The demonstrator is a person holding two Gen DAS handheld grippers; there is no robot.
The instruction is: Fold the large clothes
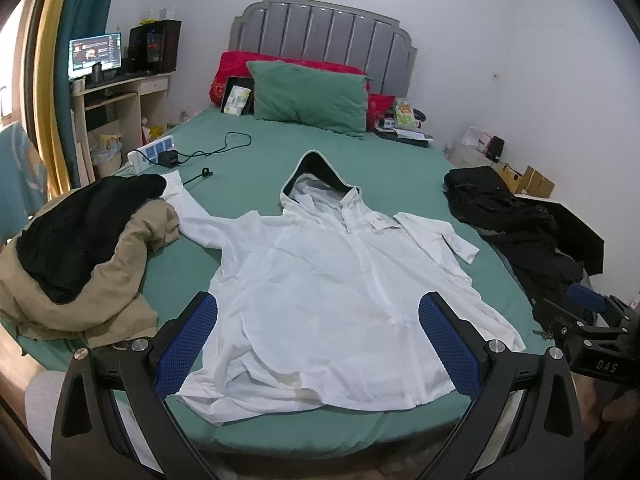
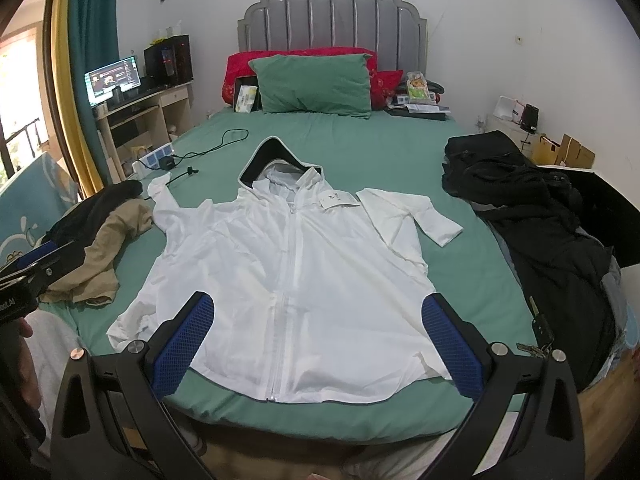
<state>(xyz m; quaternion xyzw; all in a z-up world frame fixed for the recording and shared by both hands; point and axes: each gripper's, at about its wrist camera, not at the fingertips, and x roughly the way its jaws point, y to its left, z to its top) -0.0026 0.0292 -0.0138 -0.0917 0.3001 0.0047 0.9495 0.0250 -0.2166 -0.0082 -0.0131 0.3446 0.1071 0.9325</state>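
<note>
Both cameras look from the foot of the bed toward the headboard, each along its own tongs, from a little above the mattress. Your left view stands more to the left, with the right tongs at its right edge. Your right view stands more to the right, with the left tongs at its left edge. Both views share the white jacket, the pillows and the desk.
</note>
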